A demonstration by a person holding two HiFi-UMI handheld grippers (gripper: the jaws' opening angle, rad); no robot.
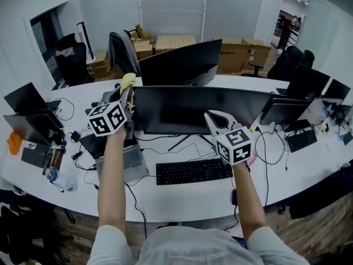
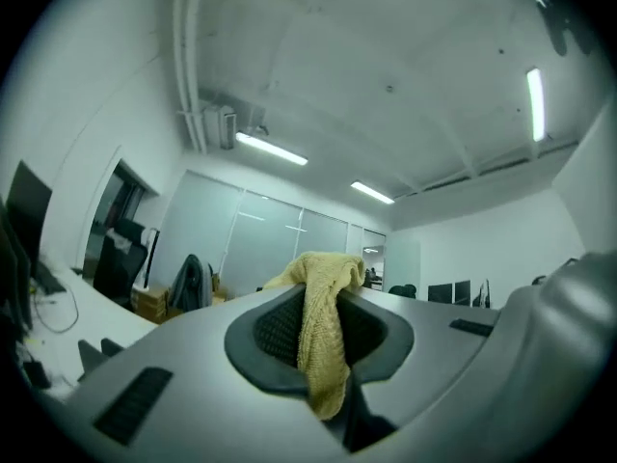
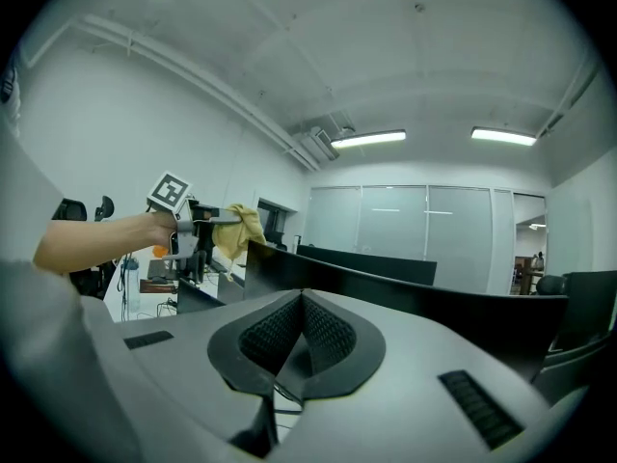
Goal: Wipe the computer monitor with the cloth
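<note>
A wide black monitor stands on the white desk, screen facing me. My left gripper is raised at the monitor's upper left corner, shut on a yellow cloth. In the left gripper view the cloth hangs pinched between the jaws. The right gripper view shows that cloth just beside the monitor's top edge. My right gripper is shut with nothing in it, low in front of the screen's right half.
A black keyboard lies below the monitor, a laptop to its left. A second monitor stands behind, others to the right. Cables, a bottle and laptops crowd the desk's left side.
</note>
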